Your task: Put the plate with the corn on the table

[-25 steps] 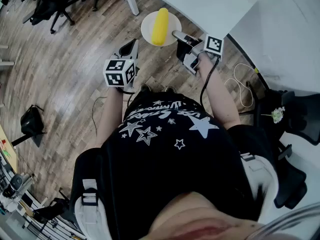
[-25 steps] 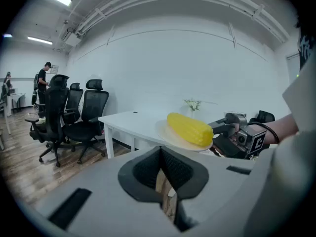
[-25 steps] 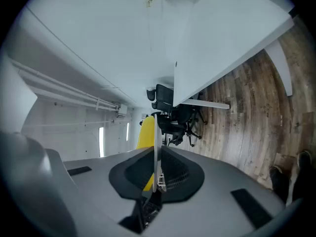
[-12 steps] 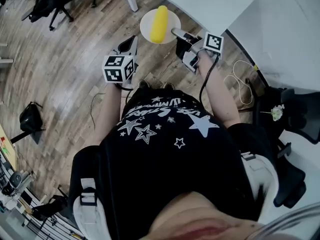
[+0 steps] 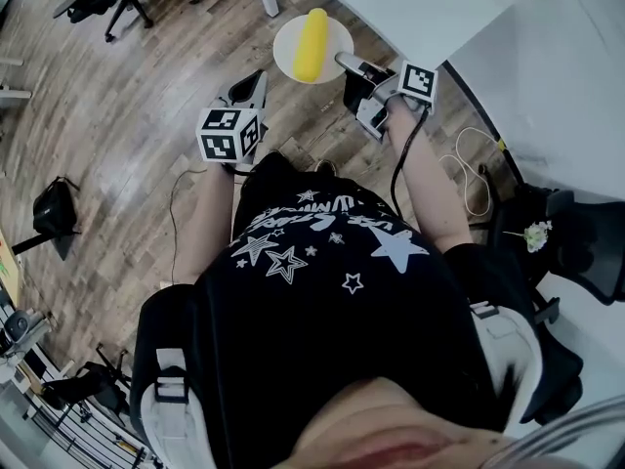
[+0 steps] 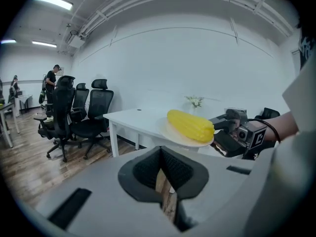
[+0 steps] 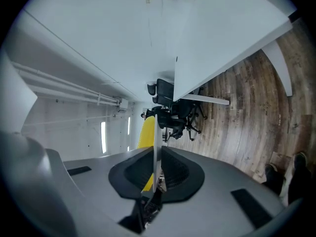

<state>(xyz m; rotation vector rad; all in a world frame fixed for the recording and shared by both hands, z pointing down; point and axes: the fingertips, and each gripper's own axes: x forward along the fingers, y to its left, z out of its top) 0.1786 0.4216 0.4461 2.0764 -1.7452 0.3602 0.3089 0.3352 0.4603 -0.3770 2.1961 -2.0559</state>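
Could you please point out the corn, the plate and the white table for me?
corn (image 5: 312, 44): head view, middle of the cob.
plate (image 5: 286, 51): head view, bare left rim beside the cob.
white table (image 5: 410, 8): head view, bare top near its edge.

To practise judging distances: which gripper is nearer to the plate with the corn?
Right. The right gripper clamps the plate by its rim, corn on top. The left gripper hangs apart from it, to its lower left in the head view, holding nothing.
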